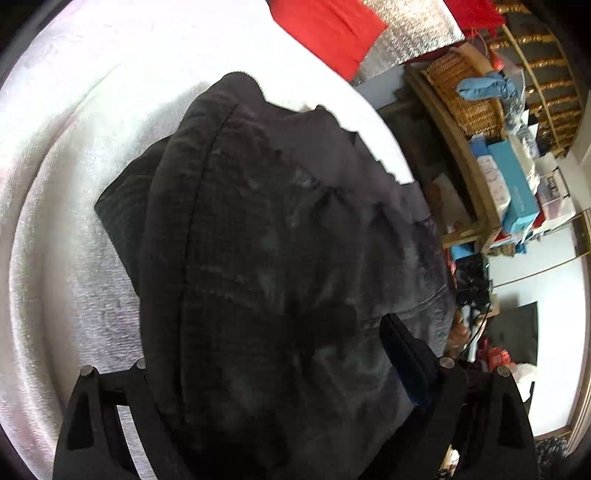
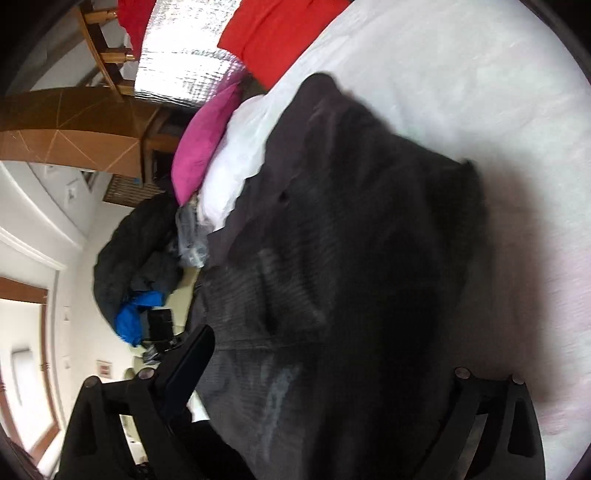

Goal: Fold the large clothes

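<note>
A large dark grey garment (image 1: 277,203) lies in a bulky heap on the white bed sheet (image 1: 74,221). My left gripper (image 1: 280,332) straddles its near end with jaws wide. The right finger (image 1: 406,362) shows a bare pad, and cloth covers the left one. In the right wrist view the same garment (image 2: 351,221) fills the middle, on the sheet (image 2: 461,74). My right gripper (image 2: 317,339) also stands wide over it. Its left finger (image 2: 188,369) is free of the fabric, while the other is hidden under the cloth. Neither gripper pinches the cloth.
Red cloth (image 1: 325,29) and a silver foil mat (image 1: 410,33) lie at the bed's far end. A wicker basket (image 1: 465,96) and a shelf of boxes (image 1: 513,192) stand beside the bed. A pink pillow (image 2: 203,147) and a clothes pile (image 2: 129,258) lie off the other side.
</note>
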`<state>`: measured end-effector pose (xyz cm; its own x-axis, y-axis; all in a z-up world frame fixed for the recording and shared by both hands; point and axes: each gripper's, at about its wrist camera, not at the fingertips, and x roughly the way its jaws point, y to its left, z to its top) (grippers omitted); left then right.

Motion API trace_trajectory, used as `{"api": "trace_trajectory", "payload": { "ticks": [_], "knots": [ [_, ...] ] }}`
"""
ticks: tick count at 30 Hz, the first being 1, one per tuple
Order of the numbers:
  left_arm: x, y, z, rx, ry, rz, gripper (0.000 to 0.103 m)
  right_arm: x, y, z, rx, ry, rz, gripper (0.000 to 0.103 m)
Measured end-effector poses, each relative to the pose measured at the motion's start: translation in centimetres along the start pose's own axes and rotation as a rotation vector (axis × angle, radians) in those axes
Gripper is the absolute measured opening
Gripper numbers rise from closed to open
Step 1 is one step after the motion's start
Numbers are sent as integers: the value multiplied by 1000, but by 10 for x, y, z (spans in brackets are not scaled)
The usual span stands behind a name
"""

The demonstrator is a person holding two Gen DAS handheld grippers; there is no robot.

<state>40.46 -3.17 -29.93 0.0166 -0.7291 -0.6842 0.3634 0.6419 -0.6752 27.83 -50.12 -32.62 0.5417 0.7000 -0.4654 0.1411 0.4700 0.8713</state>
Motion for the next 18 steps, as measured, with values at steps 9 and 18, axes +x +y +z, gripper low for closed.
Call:
{"api": "trace_trajectory", "payload": {
  "ticks": [9, 18],
  "knots": [
    [-9, -13, 9, -8, -96, 49, 68, 20, 38, -6, -93, -47, -114, 57],
    [-46, -22, 10, 23, -231, 19, 34, -3, 78, -4, -181, -164, -99, 44]
  ]
}}
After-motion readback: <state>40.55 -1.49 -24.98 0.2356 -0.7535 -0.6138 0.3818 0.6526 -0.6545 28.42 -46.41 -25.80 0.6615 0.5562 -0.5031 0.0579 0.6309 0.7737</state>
